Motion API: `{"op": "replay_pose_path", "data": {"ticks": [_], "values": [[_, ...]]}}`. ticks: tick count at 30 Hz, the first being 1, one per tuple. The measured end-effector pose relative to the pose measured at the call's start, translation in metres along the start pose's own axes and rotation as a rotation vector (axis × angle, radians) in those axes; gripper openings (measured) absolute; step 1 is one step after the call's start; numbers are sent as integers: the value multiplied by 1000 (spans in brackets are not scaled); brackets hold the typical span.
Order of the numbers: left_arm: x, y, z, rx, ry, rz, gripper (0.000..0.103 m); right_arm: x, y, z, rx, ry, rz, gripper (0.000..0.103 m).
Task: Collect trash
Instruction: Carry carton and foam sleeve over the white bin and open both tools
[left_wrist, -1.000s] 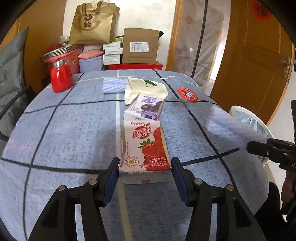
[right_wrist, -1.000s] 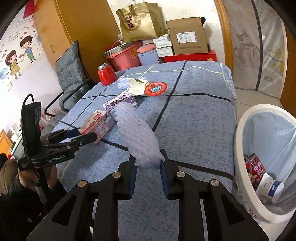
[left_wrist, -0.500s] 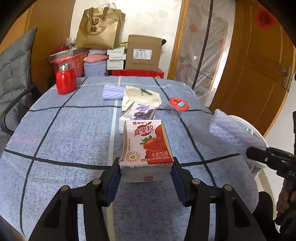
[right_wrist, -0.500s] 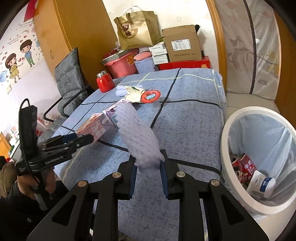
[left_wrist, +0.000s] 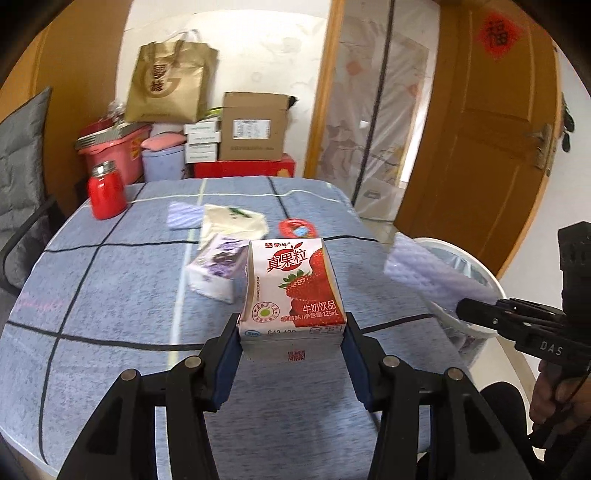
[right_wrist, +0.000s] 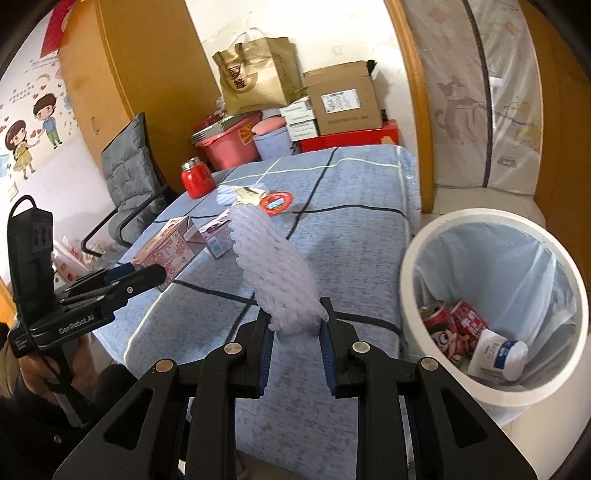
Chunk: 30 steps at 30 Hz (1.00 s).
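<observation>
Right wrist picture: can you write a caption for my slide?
Right gripper holds white foam fruit net beside the white lined trash bin.

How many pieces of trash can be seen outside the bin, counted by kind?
Drink cartons: 2, strawberry carton, purple carton
Foam nets: 1, white foam net
Paper wrappers: 1, cream wrapper
Round lids: 1, red lid
Folded tissues: 1, pale tissue
Total: 6
</observation>
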<state>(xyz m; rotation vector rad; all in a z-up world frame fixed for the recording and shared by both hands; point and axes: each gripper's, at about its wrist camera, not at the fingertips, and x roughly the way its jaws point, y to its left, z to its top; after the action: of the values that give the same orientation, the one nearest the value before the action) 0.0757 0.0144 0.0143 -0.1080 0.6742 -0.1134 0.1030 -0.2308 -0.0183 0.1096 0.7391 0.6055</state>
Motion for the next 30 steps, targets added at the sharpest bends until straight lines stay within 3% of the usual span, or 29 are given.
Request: {"op": "replay_pose_path", "data": {"ticks": [16, 30], "values": [[43, -93, 15, 137, 36, -186, 52, -45, -67, -14, 125, -44, -151, 24], [89, -165, 22, 239, 86, -299, 52, -67, -125, -25, 242, -55, -265, 24]]}}
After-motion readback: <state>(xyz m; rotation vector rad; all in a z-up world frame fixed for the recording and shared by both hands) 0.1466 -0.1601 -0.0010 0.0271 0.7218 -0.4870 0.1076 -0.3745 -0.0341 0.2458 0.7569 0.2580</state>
